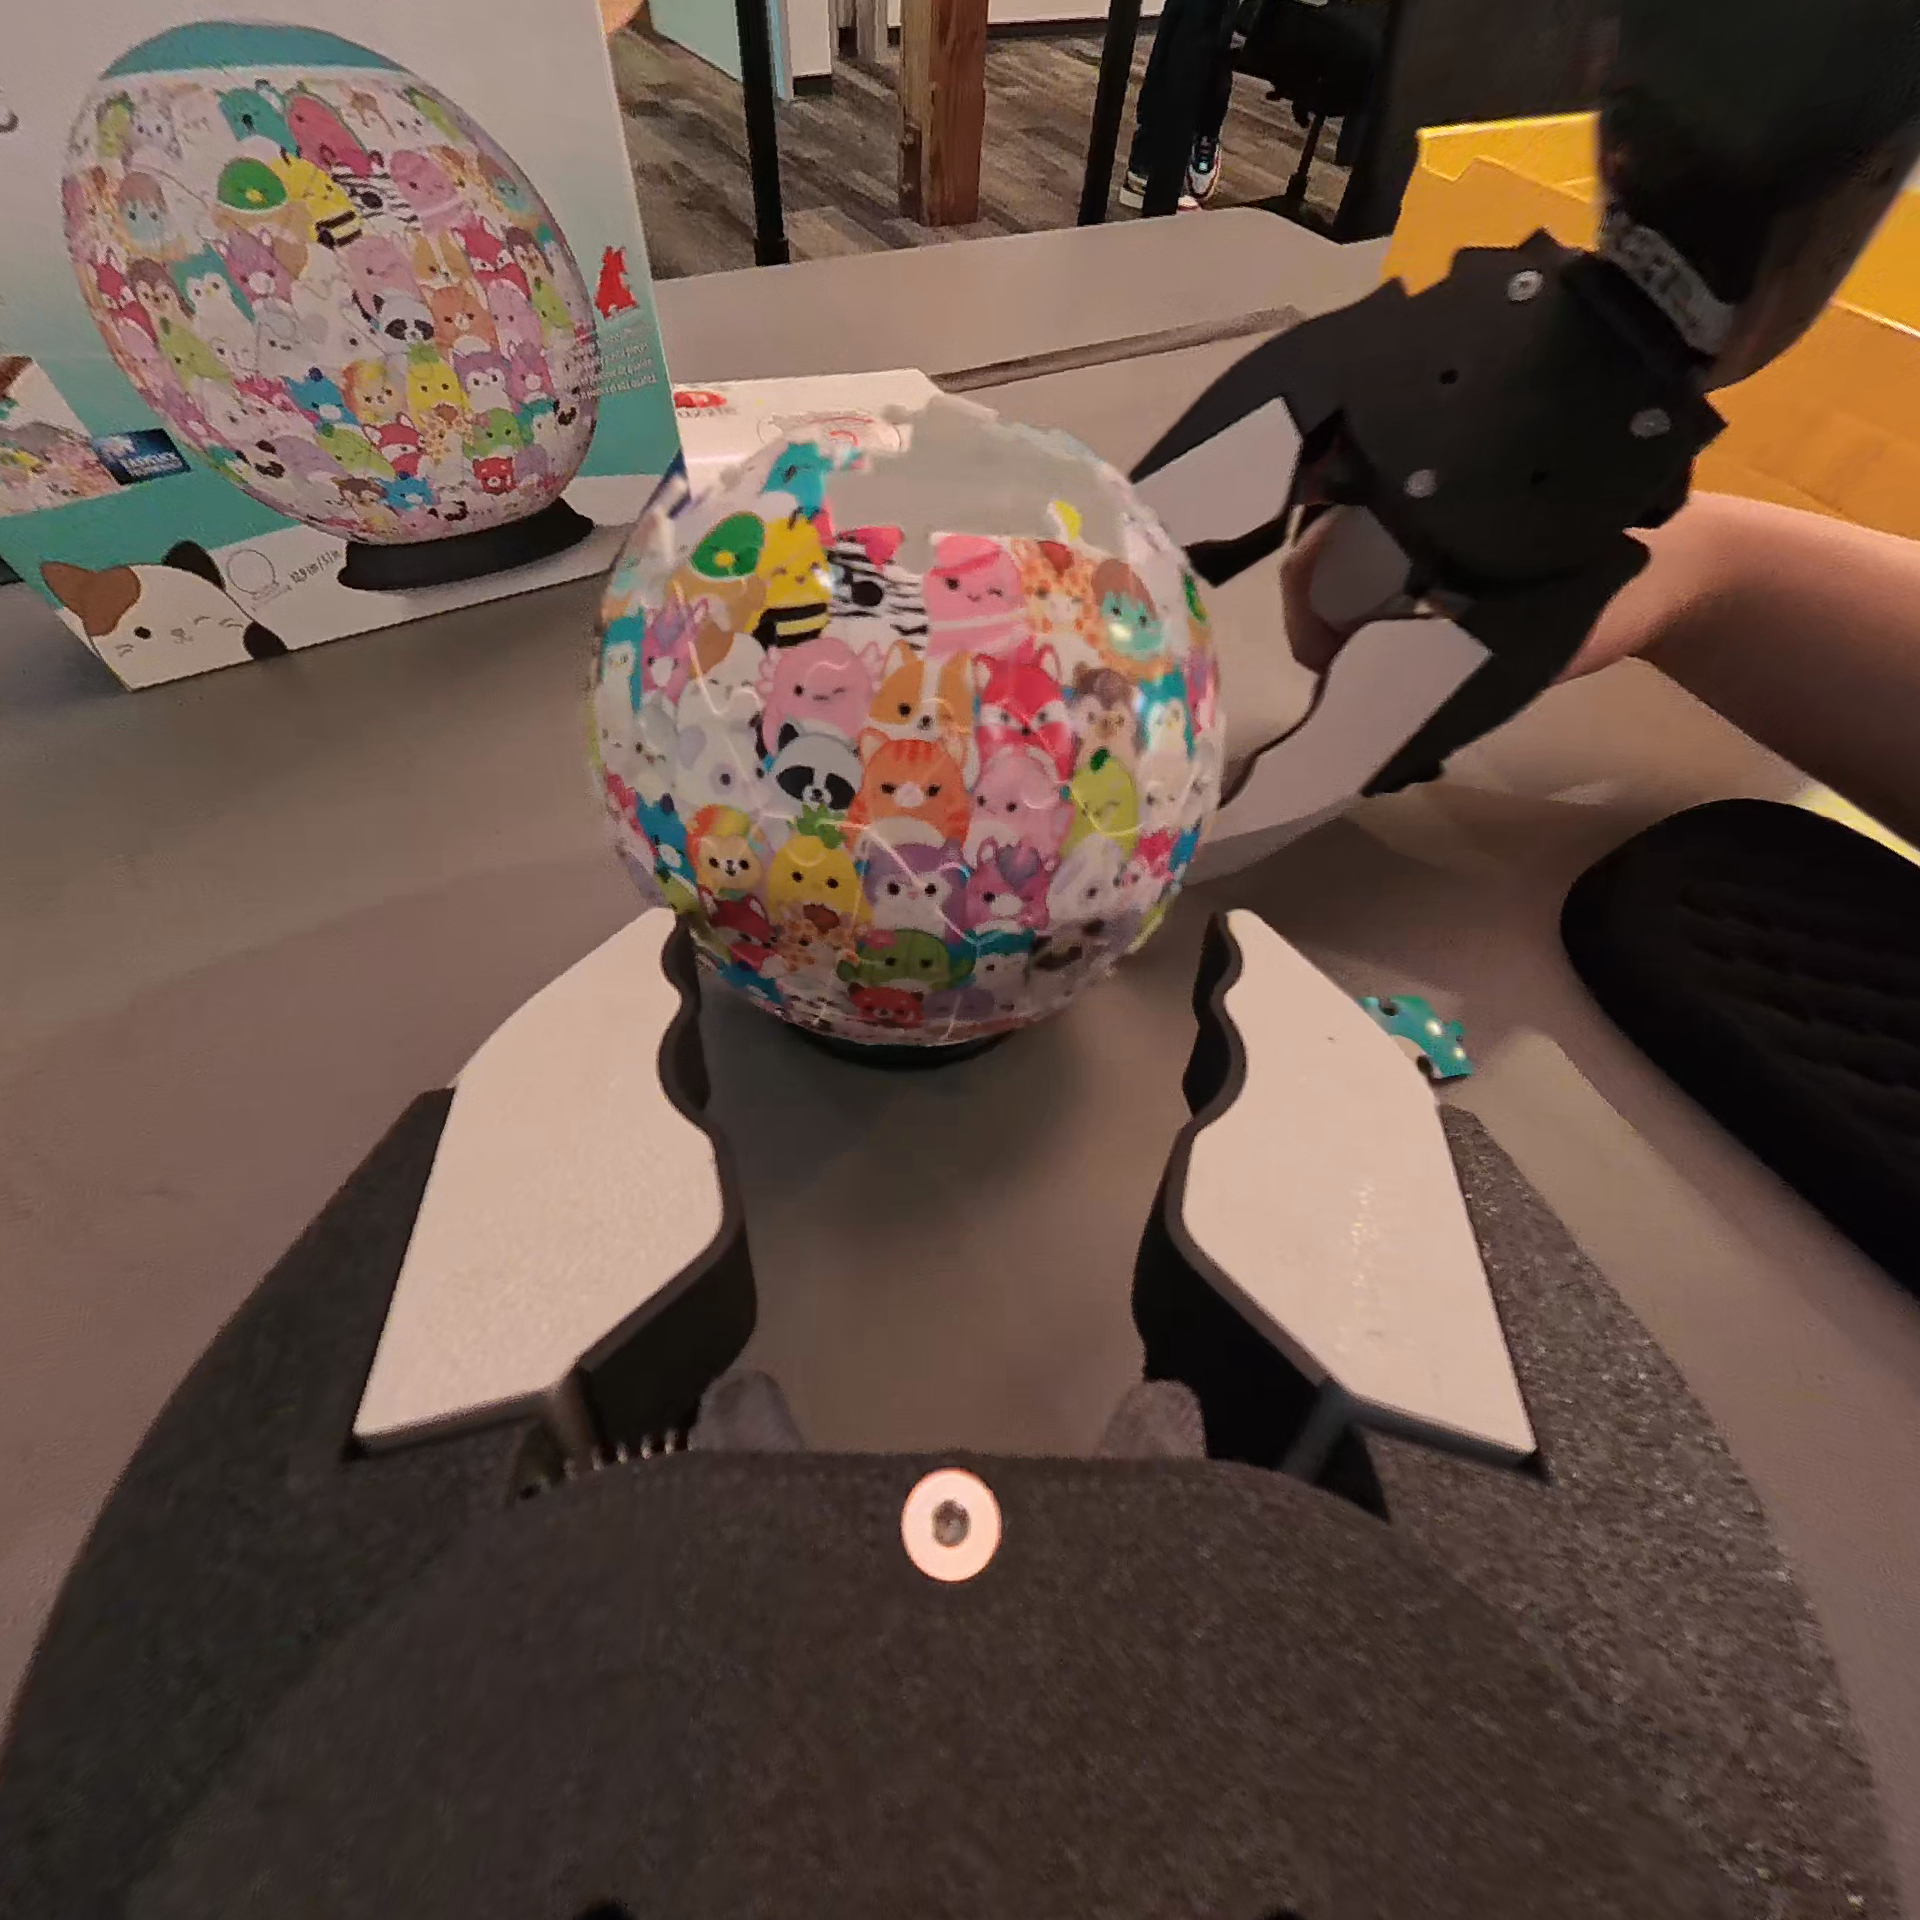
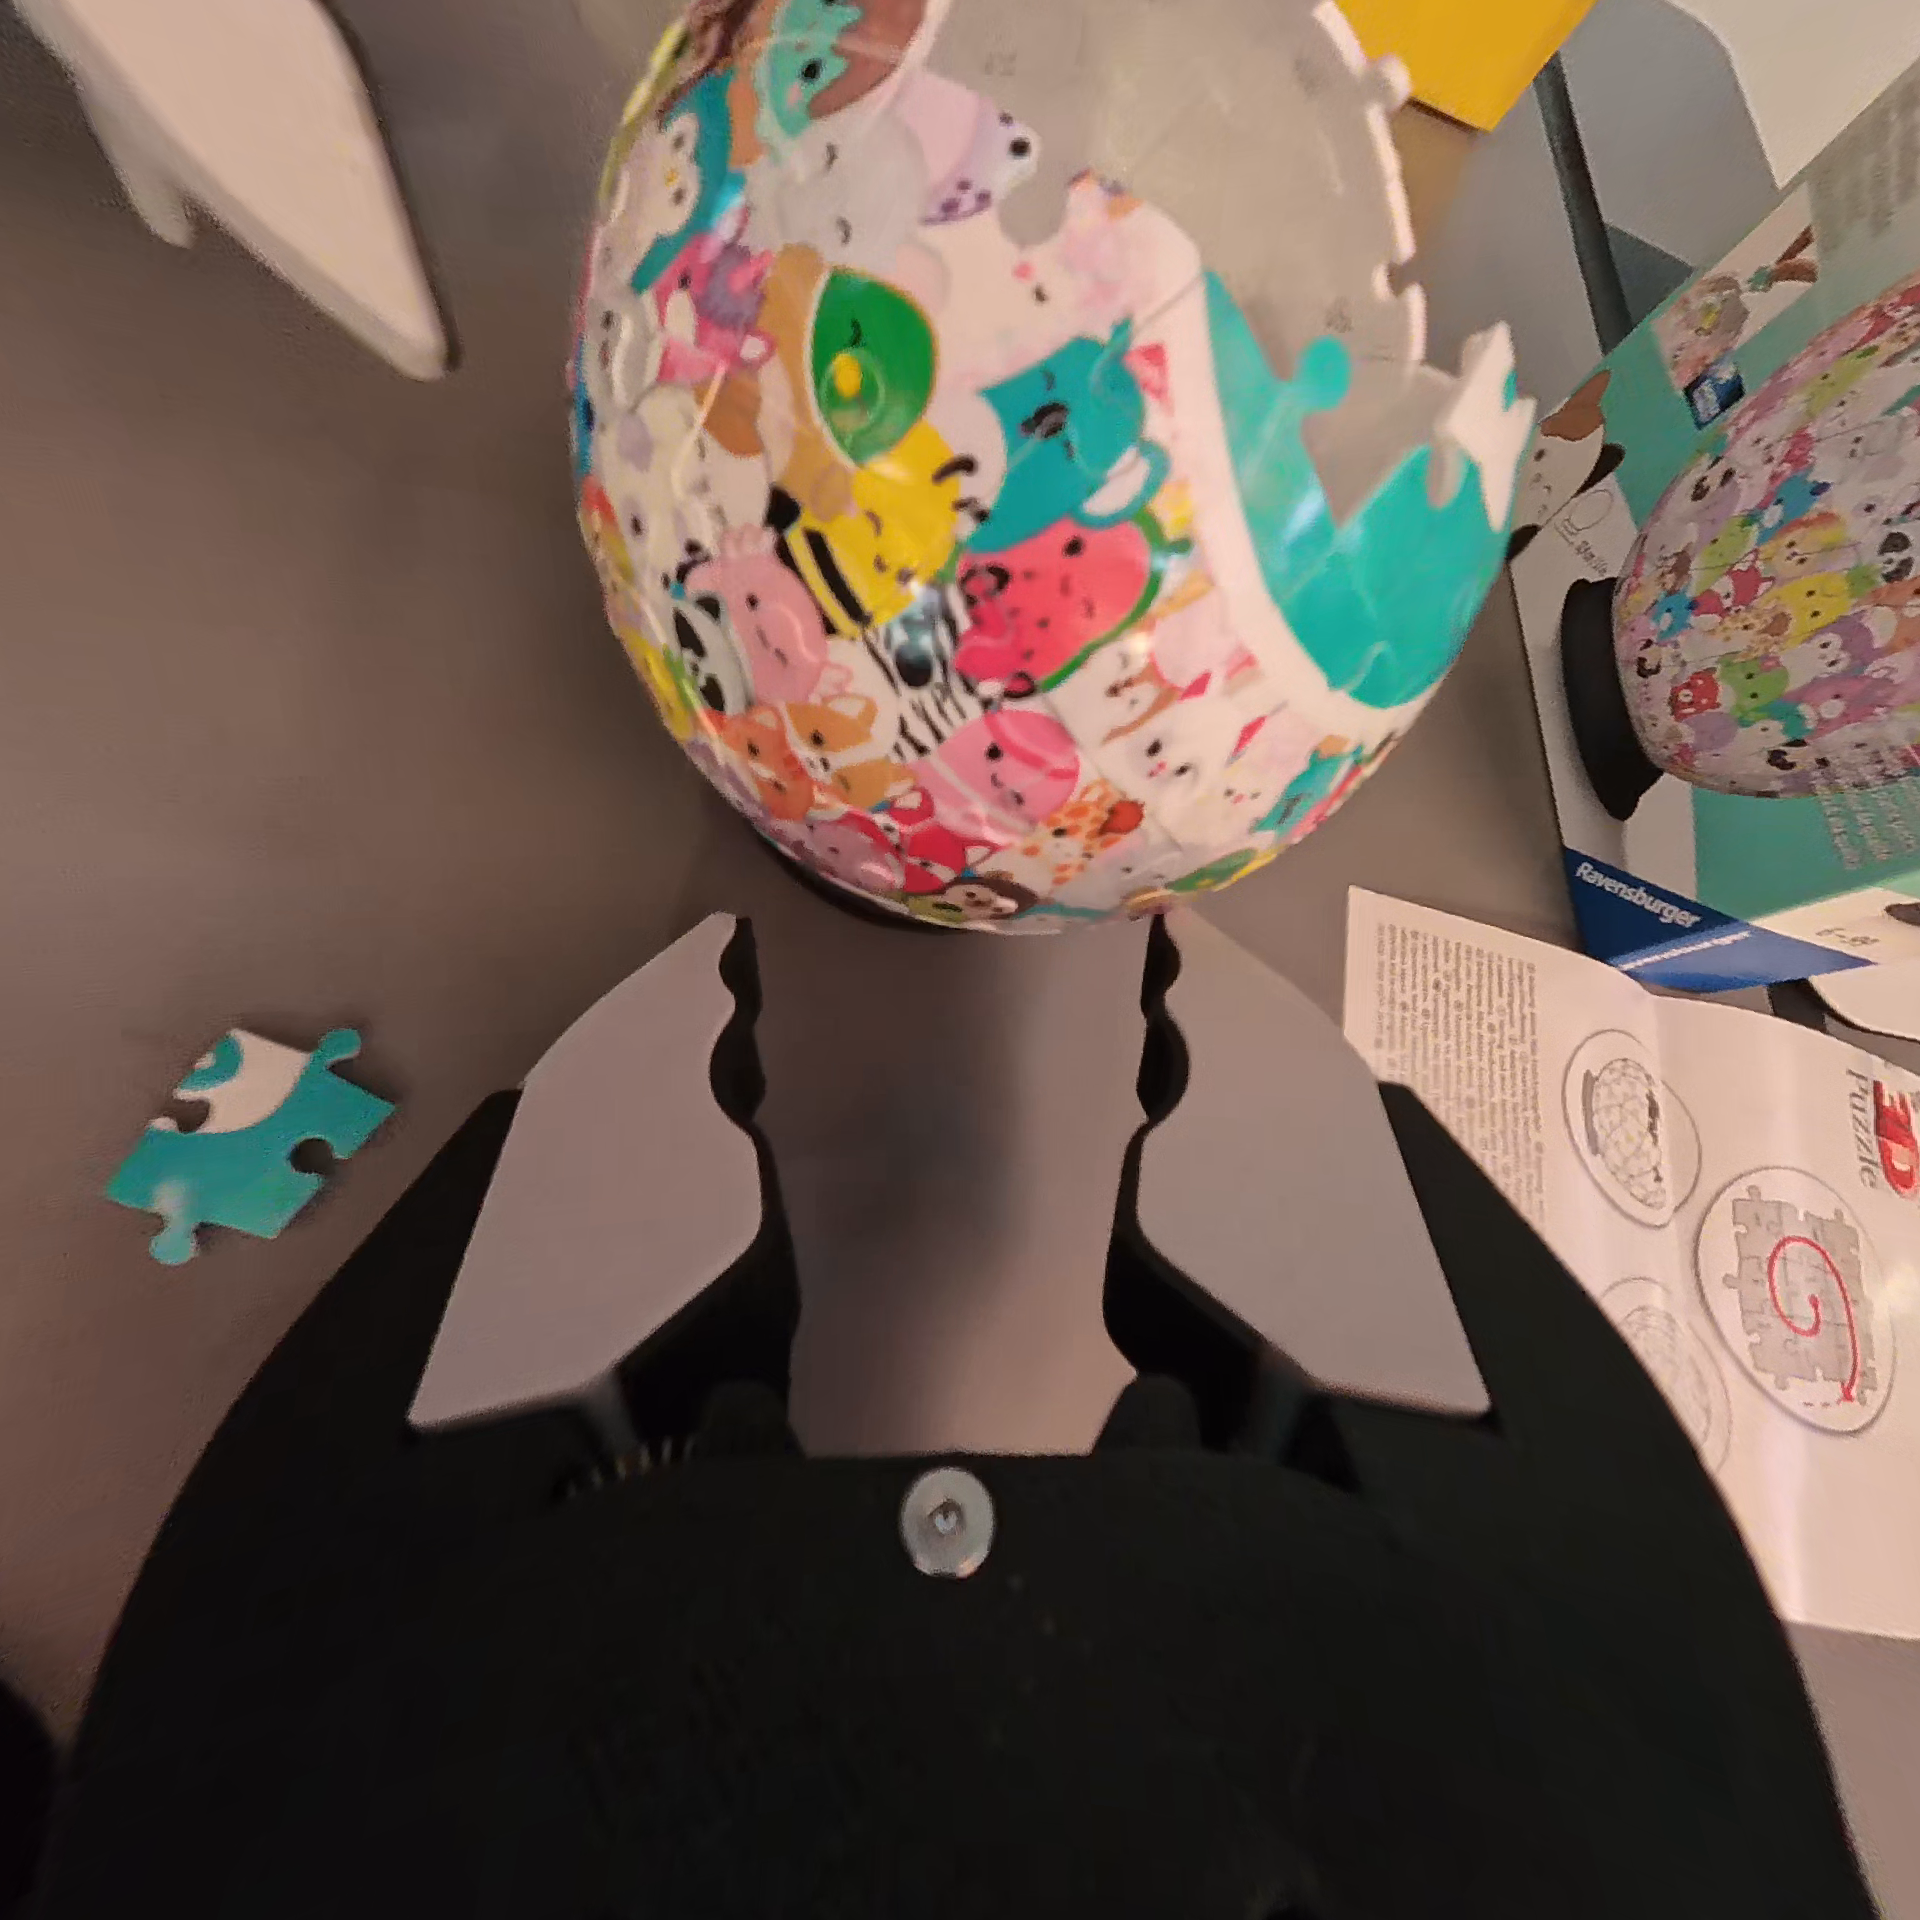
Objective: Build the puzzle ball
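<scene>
One puzzle ball (image 1: pixel 904 727), one loose piece (image 2: pixel 244 1143) — one box (image 1: pixel 312 343), one leaflet (image 2: pixel 1662 1195).

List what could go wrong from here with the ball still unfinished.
1. The puzzle ball sits on a small dark stand with an open, jagged top; pressing a piece in could likely tip it or pop neighbouring pieces, since neither open gripper steadies it.
2. The loose teal piece lies flat on the table, so the right gripper may slide it instead of lifting it.
3. The instruction sheet beside the right gripper could snag.
</scene>
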Demonstrator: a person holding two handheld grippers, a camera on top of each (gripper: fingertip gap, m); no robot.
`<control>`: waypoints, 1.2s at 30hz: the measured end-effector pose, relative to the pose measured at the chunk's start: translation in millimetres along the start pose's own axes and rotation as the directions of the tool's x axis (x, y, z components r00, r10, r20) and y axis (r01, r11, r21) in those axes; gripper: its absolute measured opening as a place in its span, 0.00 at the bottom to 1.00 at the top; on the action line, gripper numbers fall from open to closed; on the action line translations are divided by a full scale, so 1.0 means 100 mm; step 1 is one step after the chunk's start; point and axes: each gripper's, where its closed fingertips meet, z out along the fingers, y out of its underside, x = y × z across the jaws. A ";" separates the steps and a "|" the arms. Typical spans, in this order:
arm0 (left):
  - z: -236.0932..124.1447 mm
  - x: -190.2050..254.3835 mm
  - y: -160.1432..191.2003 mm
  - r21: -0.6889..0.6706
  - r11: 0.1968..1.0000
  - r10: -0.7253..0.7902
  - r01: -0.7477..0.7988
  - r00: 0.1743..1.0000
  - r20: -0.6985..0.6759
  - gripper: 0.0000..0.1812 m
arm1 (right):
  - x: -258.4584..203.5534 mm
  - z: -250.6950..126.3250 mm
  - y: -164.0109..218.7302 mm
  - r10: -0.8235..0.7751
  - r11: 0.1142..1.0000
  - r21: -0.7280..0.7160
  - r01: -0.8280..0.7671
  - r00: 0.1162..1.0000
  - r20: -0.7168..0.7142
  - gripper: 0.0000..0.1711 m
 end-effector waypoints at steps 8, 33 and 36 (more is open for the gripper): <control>0.00 -0.07 -0.08 0.008 0.999 0.034 -0.033 0.988 -0.148 0.54 | -0.29 -0.10 -0.03 0.038 0.998 -0.046 -0.038 0.999 0.005 0.39; 0.04 0.00 -0.07 -0.015 0.991 0.123 -0.132 0.953 -0.278 0.62 | -0.23 -0.14 -0.09 0.089 0.993 -0.070 -0.096 0.992 -0.091 0.42; 0.02 -0.03 -0.15 0.000 0.989 0.137 -0.147 0.924 -0.358 0.60 | -0.37 -0.16 -0.08 0.123 0.986 -0.102 -0.131 0.989 -0.078 0.42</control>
